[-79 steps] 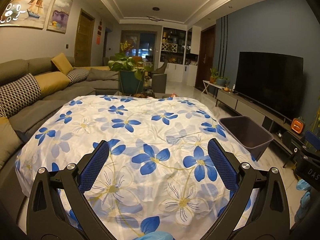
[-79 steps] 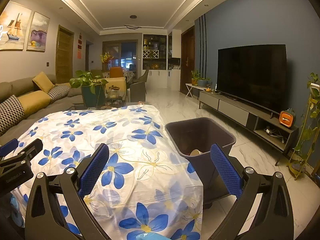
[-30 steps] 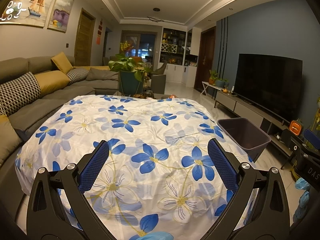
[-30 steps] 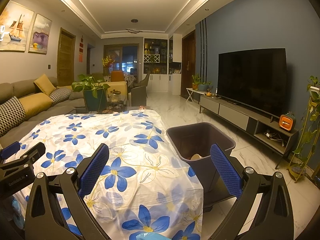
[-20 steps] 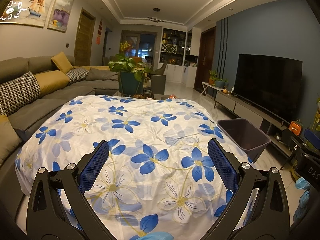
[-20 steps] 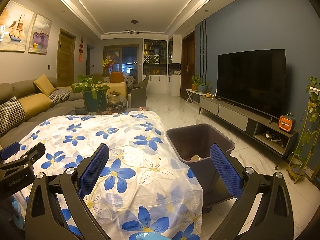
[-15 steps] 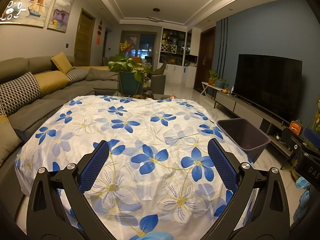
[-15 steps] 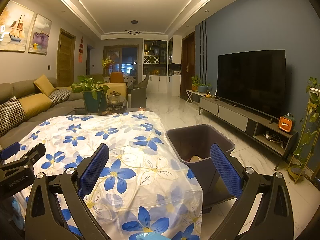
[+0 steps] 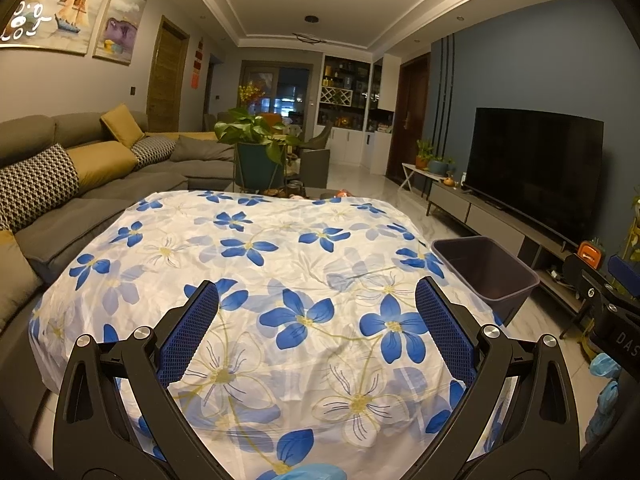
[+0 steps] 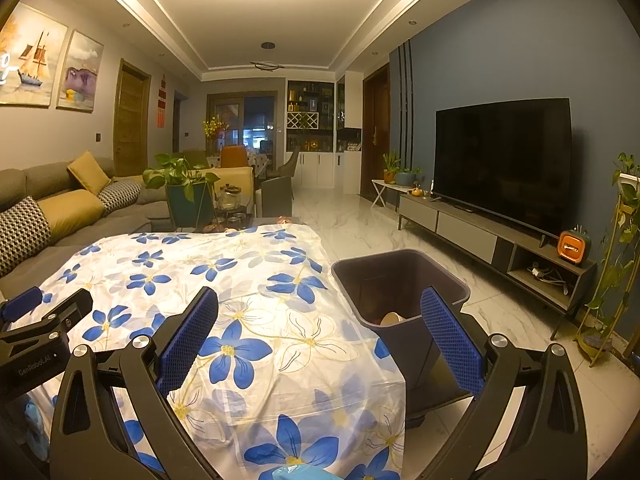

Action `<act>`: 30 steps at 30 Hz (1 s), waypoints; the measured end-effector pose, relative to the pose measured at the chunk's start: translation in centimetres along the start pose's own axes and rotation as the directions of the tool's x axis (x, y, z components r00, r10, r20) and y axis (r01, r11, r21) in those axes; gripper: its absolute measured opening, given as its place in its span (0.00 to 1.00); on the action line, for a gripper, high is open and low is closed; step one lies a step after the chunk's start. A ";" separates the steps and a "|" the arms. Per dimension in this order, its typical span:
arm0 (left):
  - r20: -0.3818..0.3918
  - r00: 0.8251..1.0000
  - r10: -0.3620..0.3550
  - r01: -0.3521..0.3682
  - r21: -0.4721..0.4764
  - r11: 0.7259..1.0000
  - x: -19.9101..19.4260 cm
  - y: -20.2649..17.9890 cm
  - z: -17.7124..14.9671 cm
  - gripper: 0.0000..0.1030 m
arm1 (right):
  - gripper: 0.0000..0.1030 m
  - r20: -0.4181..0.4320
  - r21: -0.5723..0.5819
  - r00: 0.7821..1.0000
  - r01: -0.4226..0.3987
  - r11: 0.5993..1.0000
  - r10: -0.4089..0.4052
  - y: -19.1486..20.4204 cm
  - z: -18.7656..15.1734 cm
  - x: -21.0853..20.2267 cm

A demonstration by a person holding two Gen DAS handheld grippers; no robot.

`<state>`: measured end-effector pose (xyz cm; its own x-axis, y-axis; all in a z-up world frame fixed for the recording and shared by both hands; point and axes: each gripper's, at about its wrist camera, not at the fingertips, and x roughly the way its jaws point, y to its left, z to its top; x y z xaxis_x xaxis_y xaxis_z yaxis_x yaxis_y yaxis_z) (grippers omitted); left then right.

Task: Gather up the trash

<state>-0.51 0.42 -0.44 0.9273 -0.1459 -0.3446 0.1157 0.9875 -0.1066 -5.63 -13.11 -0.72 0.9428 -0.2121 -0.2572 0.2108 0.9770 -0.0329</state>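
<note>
Both tools hang above the near end of the desk, side by side, aimed down the room. Left tool (image 9: 316,308) spread wide, nothing between its blue pads. Right tool (image 10: 320,316) likewise released and empty.

The relation that matters: the dark bin (image 10: 400,280) stands on the floor just beside the desk's right edge, ahead and to the right of both tools. The right tool is the nearer; its right finger overlaps the bin's near corner in its own view. From the left wrist view the bin (image 9: 486,268) sits well off to the right, past the cloth's edge. Something pale (image 10: 391,319), perhaps a cup, lies in the bottom of the bin; too small to name. No loose trash shows on the desk, so my guess is the collecting is done or nearly so.

Surface: a floral cloth (image 9: 280,272), white with blue flowers, wrinkled, draped over the edges.

Room: grey sofa (image 9: 120,176) with patterned cushions to the left, television (image 10: 504,160) on a low unit to the right, potted plant (image 10: 184,184) beyond the desk, pale marble floor.
</note>
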 end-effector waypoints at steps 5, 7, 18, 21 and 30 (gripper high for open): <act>-0.003 1.000 -0.007 0.007 -0.001 1.000 0.1 -0.2 0.3 0.94 | 0.95 0.000 0.000 1.000 0.001 1.000 -0.001 0.0 0.0 0.0; -0.003 1.000 -0.008 0.008 -0.001 1.000 0.1 -0.2 0.3 0.94 | 0.95 -0.001 0.000 1.000 0.000 1.000 0.000 0.0 0.0 0.0; 0.000 1.000 -0.009 0.009 0.000 1.000 0.1 -0.2 0.2 0.94 | 0.95 0.000 0.001 1.000 0.002 1.000 -0.002 -0.1 0.0 0.0; 0.003 1.000 -0.014 0.014 0.014 1.000 0.3 -0.1 0.1 0.87 | 0.95 0.000 0.002 1.000 0.004 1.000 -0.004 -0.1 0.0 0.1; 0.009 1.000 -0.025 0.025 0.037 0.999 0.2 -0.3 0.0 0.75 | 0.95 0.003 0.004 1.000 0.008 1.000 -0.008 -0.1 0.0 0.0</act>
<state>-0.31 0.13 -0.50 0.9273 -0.1704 -0.3334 0.1519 0.9851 -0.0810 -5.61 -13.23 -0.69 0.9418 -0.2200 -0.2542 0.2195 0.9751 -0.0308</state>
